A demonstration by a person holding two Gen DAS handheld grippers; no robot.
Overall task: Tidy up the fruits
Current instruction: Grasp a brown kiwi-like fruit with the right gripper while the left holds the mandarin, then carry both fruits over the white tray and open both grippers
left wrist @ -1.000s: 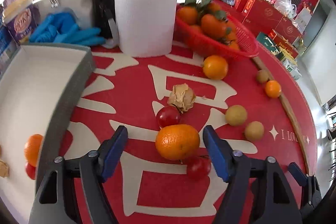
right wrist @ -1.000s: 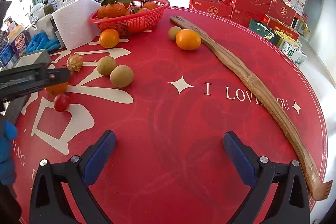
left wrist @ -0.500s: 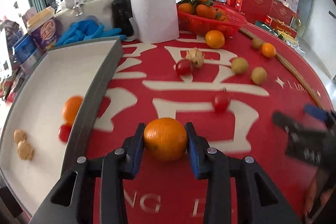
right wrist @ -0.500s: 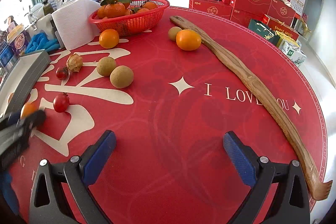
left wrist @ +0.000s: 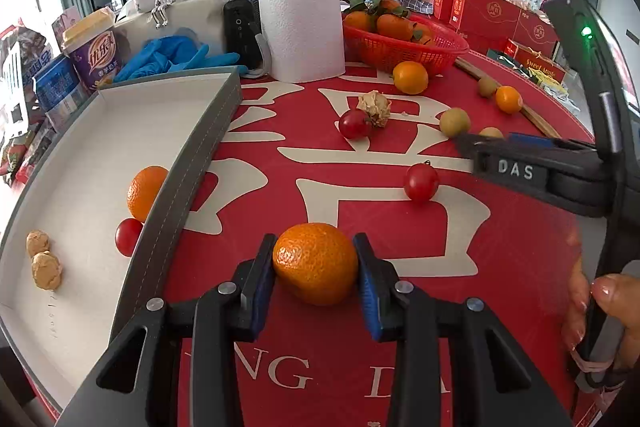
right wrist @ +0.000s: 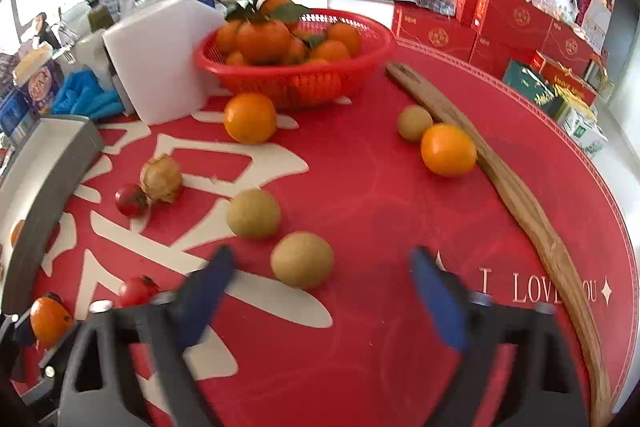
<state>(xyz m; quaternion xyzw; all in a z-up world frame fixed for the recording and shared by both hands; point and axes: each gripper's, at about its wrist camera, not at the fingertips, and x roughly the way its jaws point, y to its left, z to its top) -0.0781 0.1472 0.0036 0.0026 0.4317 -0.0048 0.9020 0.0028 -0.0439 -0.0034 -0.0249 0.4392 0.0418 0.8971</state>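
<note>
My left gripper point(left wrist: 314, 247) is shut on a mandarin point(left wrist: 316, 263), held just above the red table mat beside the grey-walled white tray point(left wrist: 192, 163). Inside the tray lie an orange point(left wrist: 146, 191), a cherry tomato point(left wrist: 128, 237) and two beige lumps point(left wrist: 44, 259). My right gripper point(right wrist: 322, 259) hovers low over the mat with its jaws closing. A yellow-green longan point(right wrist: 302, 259) sits between the blue pads, which are not touching it. A second longan point(right wrist: 253, 213) lies just beyond it.
Loose on the mat are cherry tomatoes point(right wrist: 138, 291), a husked physalis point(right wrist: 161, 179), two oranges point(right wrist: 250, 117) and another longan point(right wrist: 414, 123). A red basket point(right wrist: 280, 83) of mandarins, a paper roll point(left wrist: 300, 31) and gift boxes point(right wrist: 516, 23) stand behind. A wooden stick point(right wrist: 520, 195) lies at the right.
My left gripper closed on the mandarin and carried it back towards the tray's near end. My right gripper moved forward to the longans and its jaws narrowed.
</note>
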